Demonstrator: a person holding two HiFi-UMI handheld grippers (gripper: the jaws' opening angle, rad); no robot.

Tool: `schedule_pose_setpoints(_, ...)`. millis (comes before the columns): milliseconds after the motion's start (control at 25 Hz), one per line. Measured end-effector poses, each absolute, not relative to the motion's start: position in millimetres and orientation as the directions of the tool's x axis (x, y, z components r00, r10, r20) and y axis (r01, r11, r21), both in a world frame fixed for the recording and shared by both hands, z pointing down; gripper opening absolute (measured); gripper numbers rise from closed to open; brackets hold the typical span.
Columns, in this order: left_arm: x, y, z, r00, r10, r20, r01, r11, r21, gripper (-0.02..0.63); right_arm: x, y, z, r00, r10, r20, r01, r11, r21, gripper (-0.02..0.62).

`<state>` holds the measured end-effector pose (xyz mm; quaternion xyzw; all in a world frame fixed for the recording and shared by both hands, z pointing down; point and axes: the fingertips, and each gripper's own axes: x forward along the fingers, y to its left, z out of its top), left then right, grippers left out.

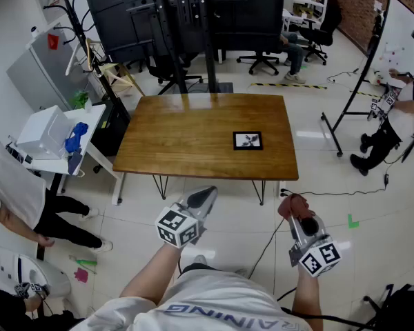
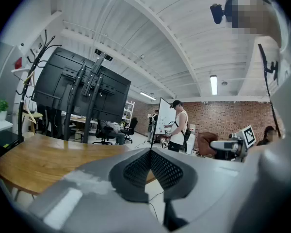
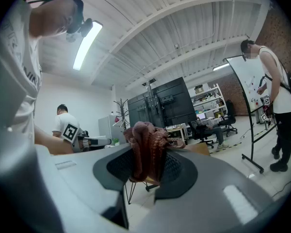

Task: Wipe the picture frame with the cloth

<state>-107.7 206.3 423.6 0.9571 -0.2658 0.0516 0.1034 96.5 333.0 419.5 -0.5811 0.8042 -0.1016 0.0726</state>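
Gripping a bunched reddish-brown knitted cloth [image 3: 146, 152], my right gripper [image 1: 294, 212] has its jaws pinched tight on the fabric, which bulges out past the tips.

Spotter: And the other one?

Me: My left gripper [image 2: 150, 166] has its jaws pressed together with nothing between them. Both grippers hang over the pale floor, short of the near edge of the brown wooden bench [image 1: 186, 133].

Spotter: Where's the frame from you?

Me: The small black picture frame with a white mat [image 1: 248, 141] lies flat on the right half of the bench, nearer my edge than the far one. It sits ahead of me, roughly between the two grippers, so from the cloth it is forward and a little to the left. It looks almost square, so I can't pick out a long axis to wipe along.

Spotter: Which arm goes?

Me: I judge the right, since it carries the cloth; the left tips look about as near and could steady the frame.

Spotter: Count?

Me: One frame, one cloth, one bench, two grippers.
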Motion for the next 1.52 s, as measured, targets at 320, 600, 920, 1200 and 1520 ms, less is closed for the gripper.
schedule_pose_setpoints(320,-61,196,431,0.863,-0.477,0.165,-0.5,-0.853,0.148,0.006,112,311,428,-0.396,-0.918,0.021,-0.901,0.385,-0.199,0.114)
schedule_pose_setpoints(600,-41,132,444,0.868,-0.471,0.157,-0.494,-0.849,0.185,0.006,118,260,441,-0.418,-0.904,0.095,-0.901,0.399,-0.169,0.115)
schedule_pose_setpoints(920,-33,-11,442,0.865,-0.473,0.166,-0.498,-0.852,0.162,0.006,136,133,436,-0.359,-0.924,0.131,-0.925,0.333,-0.184,0.115)
schedule_pose_setpoints(1200,-31,-84,467,0.878,-0.424,0.223,-0.465,-0.866,0.184,0.006,132,32,440,-0.338,-0.924,0.181,-0.931,0.3,-0.207,0.115)
schedule_pose_setpoints(1520,-27,-117,500,0.839,-0.475,0.265,-0.539,-0.795,0.28,0.006,164,-25,444,-0.352,-0.906,0.237,-0.925,0.297,-0.238,0.115)
